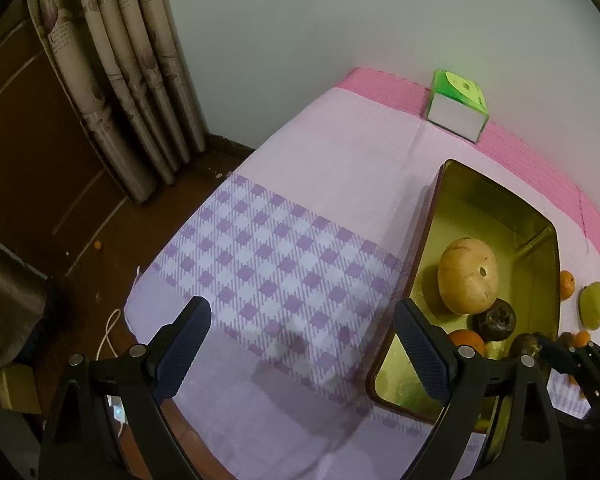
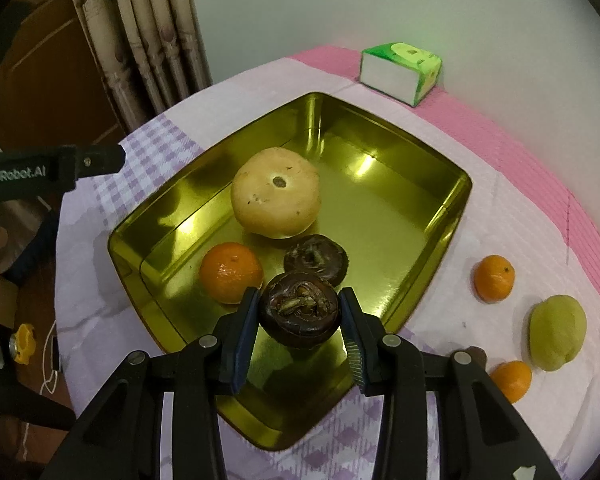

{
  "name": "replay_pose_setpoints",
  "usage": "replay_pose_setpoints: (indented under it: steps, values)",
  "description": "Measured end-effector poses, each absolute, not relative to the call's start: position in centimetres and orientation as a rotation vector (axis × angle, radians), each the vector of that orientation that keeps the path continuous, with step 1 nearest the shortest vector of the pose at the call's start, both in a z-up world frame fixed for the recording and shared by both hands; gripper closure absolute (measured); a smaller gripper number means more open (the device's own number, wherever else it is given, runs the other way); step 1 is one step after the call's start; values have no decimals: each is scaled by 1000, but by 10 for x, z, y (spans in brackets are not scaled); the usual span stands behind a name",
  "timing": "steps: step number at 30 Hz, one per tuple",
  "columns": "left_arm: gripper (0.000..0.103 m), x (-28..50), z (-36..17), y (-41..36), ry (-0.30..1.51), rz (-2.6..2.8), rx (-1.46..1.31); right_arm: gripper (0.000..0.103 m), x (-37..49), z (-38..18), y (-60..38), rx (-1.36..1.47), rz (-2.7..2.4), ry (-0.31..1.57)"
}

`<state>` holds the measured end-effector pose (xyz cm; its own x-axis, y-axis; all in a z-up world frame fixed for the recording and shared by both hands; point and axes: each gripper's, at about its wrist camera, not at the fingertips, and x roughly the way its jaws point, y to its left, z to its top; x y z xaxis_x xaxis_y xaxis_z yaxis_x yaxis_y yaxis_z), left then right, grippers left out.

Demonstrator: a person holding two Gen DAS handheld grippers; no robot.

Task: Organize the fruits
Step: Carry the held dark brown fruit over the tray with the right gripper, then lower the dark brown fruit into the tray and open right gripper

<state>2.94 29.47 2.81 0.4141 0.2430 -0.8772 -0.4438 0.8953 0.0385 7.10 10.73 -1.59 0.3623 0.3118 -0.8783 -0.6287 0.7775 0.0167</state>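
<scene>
Right wrist: mangosteen (image 2: 299, 314) btwn claw (image 2: 300, 328) fingers.

Left gripper (image 1: 302, 354): fingers spread wide apart, nothing between them, pads facing inward. Right gripper (image 2: 299, 326): fingers (image 2: 242, 338) drawn in, clamped on opposite sides of a dark round fruit (image 2: 299, 314).

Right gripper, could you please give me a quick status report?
Right gripper shut on dark brown fruit, over gold tin. Left gripper open, empty, beside tin. Two oranges, green fruit outside. Nothing blocking.
</scene>
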Motion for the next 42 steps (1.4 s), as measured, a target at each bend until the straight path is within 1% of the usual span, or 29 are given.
replay_pose_setpoints:
  steps: [11,26,32,42]
  values:
    - [11,30,24,296,1073,440,-213,66,74,-33,113,-373,614,1069]
    - [11,30,23,296,1075,437,-210,65,75,-34,118,-382,618,1081]
    - [11,29,22,294,1074,436,-205,61,76,-28,115,-368,610,1068]
    - [11,30,28,284,1053,415,-179,60,69,-7,101,-316,608,1023]
